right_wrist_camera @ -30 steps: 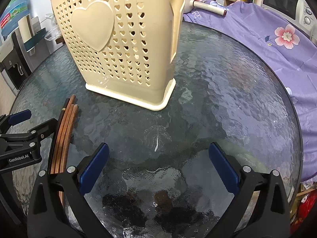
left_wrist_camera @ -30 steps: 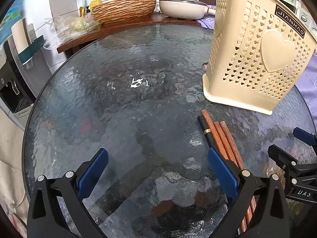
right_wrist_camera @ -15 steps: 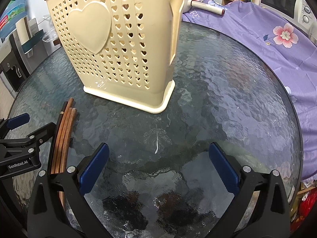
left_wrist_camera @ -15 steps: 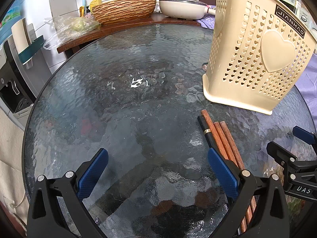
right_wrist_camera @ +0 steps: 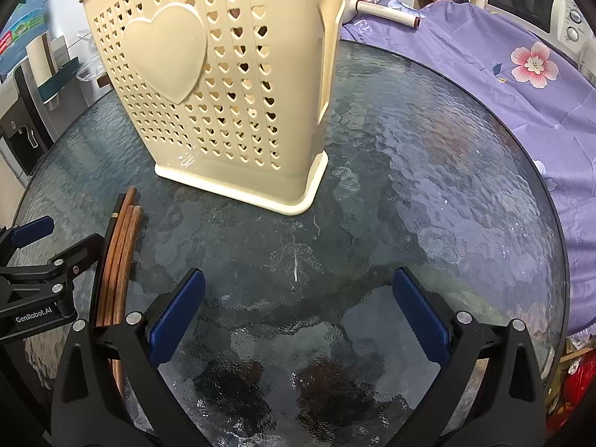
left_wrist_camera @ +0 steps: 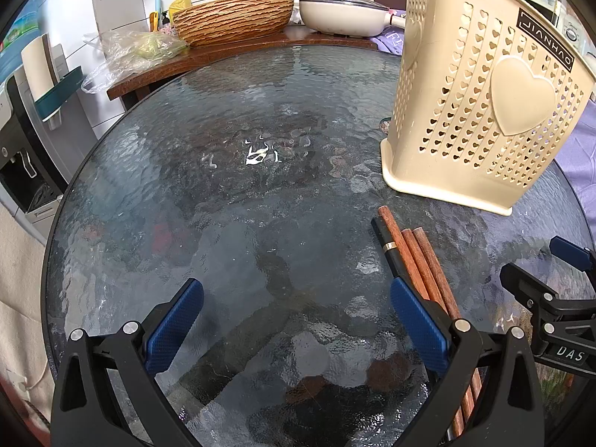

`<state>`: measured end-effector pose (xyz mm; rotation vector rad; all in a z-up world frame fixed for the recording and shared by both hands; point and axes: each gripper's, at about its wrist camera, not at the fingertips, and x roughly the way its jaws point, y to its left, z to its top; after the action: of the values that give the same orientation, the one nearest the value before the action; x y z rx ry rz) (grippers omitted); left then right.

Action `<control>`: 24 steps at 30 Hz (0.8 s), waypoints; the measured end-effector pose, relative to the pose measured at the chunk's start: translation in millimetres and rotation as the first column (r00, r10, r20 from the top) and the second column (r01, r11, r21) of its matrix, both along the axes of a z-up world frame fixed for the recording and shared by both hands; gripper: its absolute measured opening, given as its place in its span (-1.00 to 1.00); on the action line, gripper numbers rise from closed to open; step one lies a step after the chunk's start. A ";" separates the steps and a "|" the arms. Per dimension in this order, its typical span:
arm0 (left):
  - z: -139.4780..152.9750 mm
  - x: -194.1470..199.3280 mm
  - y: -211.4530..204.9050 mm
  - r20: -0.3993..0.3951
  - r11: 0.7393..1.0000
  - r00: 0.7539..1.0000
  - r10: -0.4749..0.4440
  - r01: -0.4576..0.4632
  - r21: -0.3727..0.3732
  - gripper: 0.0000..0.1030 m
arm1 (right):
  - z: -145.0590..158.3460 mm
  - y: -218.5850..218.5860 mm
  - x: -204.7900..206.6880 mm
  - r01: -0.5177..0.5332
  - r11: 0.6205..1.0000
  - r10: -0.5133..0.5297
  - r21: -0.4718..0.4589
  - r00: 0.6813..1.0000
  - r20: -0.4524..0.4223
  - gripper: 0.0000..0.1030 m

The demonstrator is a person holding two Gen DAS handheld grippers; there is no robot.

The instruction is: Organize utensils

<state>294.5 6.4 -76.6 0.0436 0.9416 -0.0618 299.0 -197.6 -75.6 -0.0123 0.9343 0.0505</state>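
Chopsticks [left_wrist_camera: 417,257], bundled on glass worktop [left_wrist_camera: 231,201] just beside holder [left_wrist_camera: 480,104], betw. spread, empty left claw [left_wrist_camera: 294,320] & right claw [right_wrist_camera: 298,314]: likely light, stiff, slippery—pinch mid-shaft.

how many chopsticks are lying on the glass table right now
4: three reddish-brown wooden chopsticks and one black chopstick with a metal band, bundled side by side before the cream holder. Others may be hidden underneath.

holder [left_wrist_camera: 484,111]: cream, heart-shaped perforations | chopsticks [left_wrist_camera: 417,260]: 3 red-brown, 1 blk w/ gold band | table [left_wrist_camera: 242,205]: dk rippled glass | cloth [right_wrist_camera: 503,85]: purple, pink floral | gripper pads [right_wrist_camera: 178,316]: blue
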 end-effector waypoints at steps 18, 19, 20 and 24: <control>-0.2 -1.4 -1.2 0.000 1.000 1.000 -0.001 0.001 0.000 0.91 | -0.3 0.3 0.3 0.000 1.000 0.000 0.000 1.000 0.001 0.91; -0.1 0.8 1.2 0.000 1.000 1.000 0.000 0.000 0.000 0.91 | -0.3 0.0 0.5 0.000 1.000 0.000 0.001 1.000 0.001 0.91; -0.2 -1.2 -0.9 0.000 1.000 1.000 -0.001 0.001 0.000 0.91 | -0.4 0.5 0.2 0.000 1.000 0.000 0.000 1.000 0.001 0.91; -0.1 0.9 1.4 0.000 1.000 1.000 -0.001 0.001 0.000 0.91 | -0.4 0.3 0.5 0.000 1.000 0.000 0.000 1.000 0.001 0.91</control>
<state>295.4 7.8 -76.7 0.0438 0.9414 -0.0624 299.5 -197.2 -76.0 -0.0118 0.9336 0.0505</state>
